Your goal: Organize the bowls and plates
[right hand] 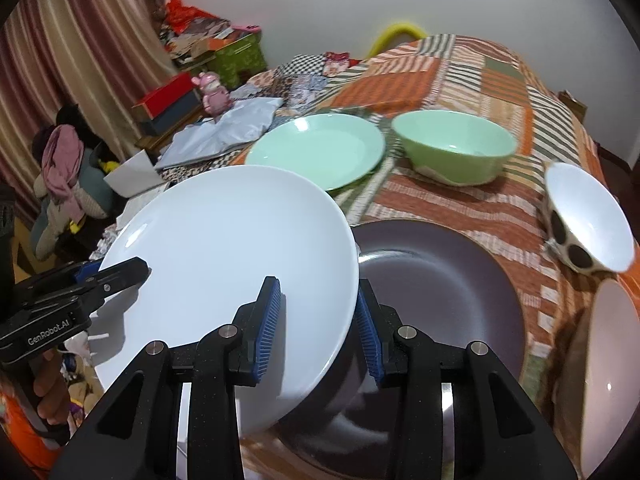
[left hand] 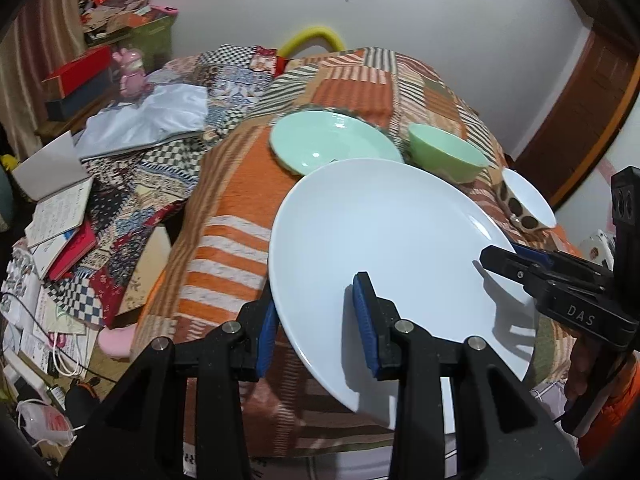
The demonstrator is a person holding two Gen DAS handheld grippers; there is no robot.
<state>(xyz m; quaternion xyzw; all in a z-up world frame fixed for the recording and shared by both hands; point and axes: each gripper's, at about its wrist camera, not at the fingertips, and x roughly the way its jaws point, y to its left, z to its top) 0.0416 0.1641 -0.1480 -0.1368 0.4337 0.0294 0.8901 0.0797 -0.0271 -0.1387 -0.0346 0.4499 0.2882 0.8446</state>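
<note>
Two grippers, left gripper (left hand: 316,320) and right gripper (right hand: 318,330), each pinch opposite rims of one white plate (right hand: 224,264), held tilted in the air. A dark plate (right hand: 448,292) lies on the patchwork-covered bench (right hand: 460,208), just beside and below the white plate's right edge, nearest the right gripper.

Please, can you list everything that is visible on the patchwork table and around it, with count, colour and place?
Large round white plate: one, white, lifted, gripped at both edges.
Dark purple-grey plate: one, on the table, partly under the white plate.
Mint green plate: one, far side of the table.
Light green bowl: one, right of the mint plate.
White bowl with black dots: one, right edge.
Patchwork cloth table: one, orange, striped.
Pink figurine: one, far left.
Left gripper: jaws on the plate rim.
Right gripper: jaws on the opposite rim.
</note>
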